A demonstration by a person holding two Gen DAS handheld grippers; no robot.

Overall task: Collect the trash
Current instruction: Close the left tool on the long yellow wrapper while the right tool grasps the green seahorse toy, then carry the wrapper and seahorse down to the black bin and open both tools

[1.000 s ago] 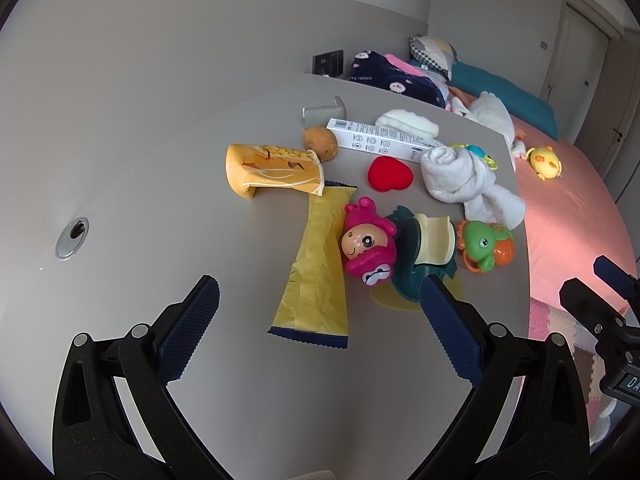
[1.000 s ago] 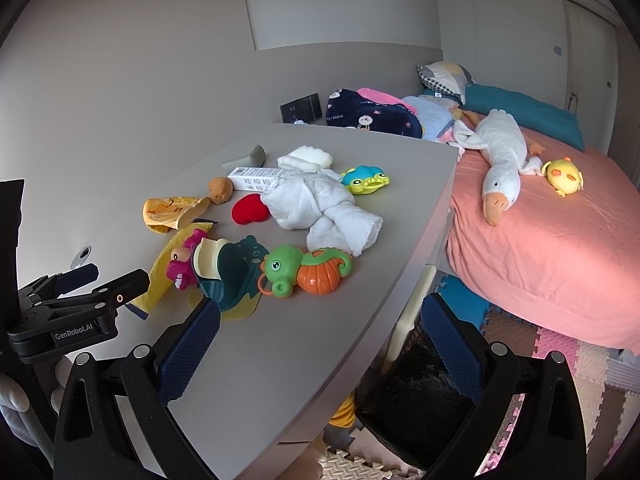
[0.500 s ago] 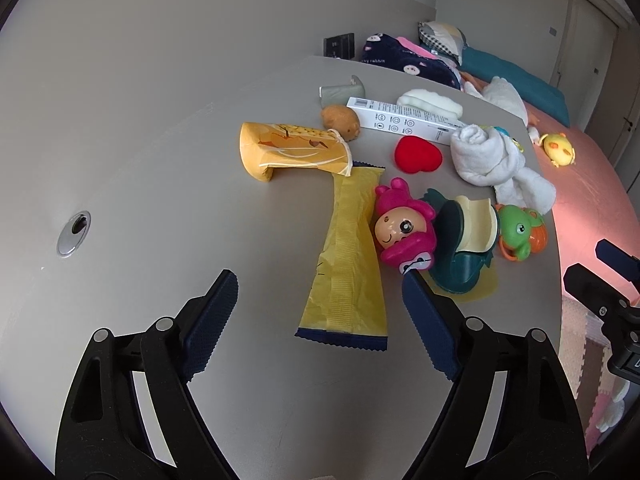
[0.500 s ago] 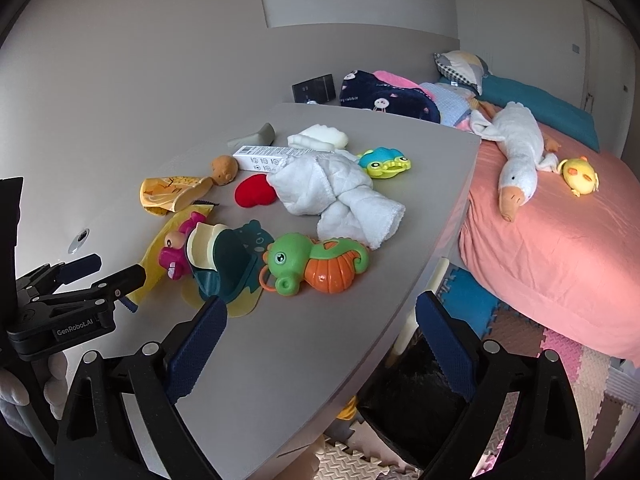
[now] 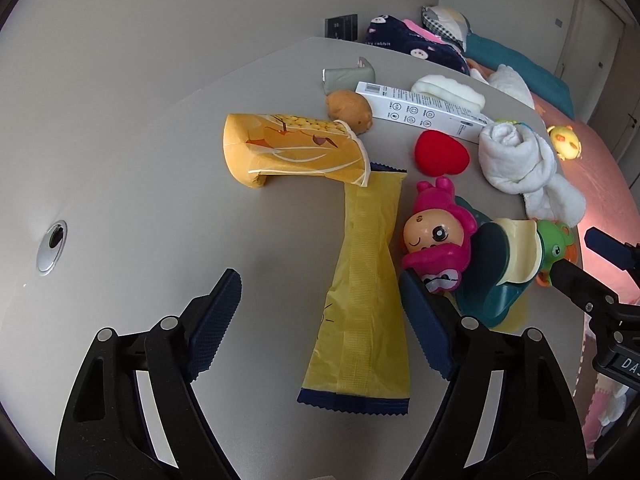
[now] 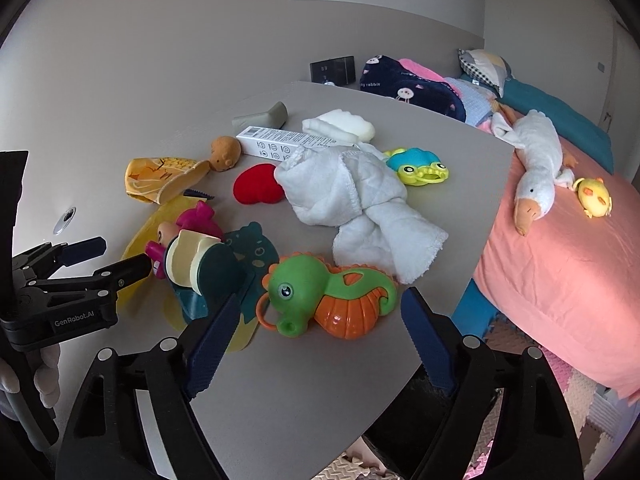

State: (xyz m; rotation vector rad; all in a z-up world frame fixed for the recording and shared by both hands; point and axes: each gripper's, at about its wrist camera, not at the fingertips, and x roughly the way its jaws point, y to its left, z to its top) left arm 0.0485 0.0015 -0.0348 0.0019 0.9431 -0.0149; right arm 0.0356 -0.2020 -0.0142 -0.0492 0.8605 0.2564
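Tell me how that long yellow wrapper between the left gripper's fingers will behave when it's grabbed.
The yellow wrapper lies flat and creased, so it is probably empty, light and floppy, and will likely crumple and droop. Its far end is tucked under the corn-print bag, which may drag along. The left gripper is open around it.

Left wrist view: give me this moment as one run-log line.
phase: approach | left gripper: open, astride yellow wrapper, not gripping | right gripper: open, empty, near seahorse toy | orange snack bag: uncollected on table
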